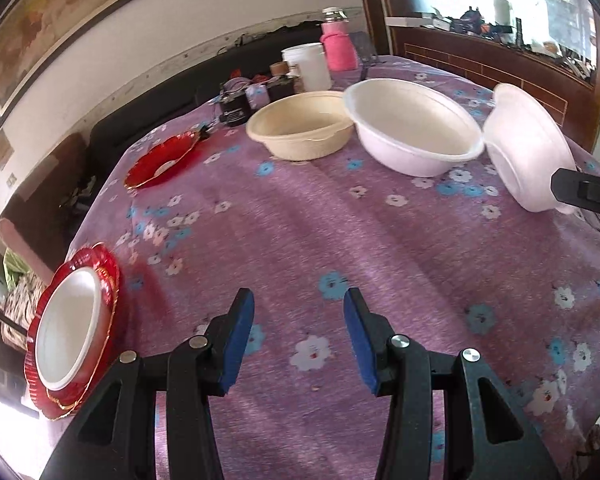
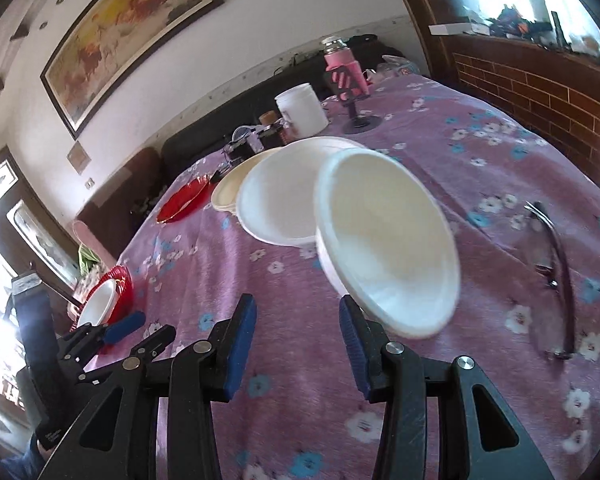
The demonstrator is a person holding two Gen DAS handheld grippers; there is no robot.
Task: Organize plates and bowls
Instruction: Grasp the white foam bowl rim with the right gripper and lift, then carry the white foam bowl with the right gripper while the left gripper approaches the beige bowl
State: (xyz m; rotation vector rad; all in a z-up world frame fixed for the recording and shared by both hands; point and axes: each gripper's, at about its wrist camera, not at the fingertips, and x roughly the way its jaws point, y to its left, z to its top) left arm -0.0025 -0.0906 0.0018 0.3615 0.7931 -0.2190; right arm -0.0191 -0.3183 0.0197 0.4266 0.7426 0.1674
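Blue-padded right gripper (image 2: 298,344): half open, empty, near tilted white bowl (image 2: 388,244). Left gripper (image 1: 298,338): likewise empty. Advised: straddle rim squarely, then close.

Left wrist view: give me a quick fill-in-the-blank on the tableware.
The small white bowl at near left sits on a ___ plate.
The bowl just left of the big white bowl in this view is ___.
The bottle at the far end is ___.
Missing words: red; beige; pink.
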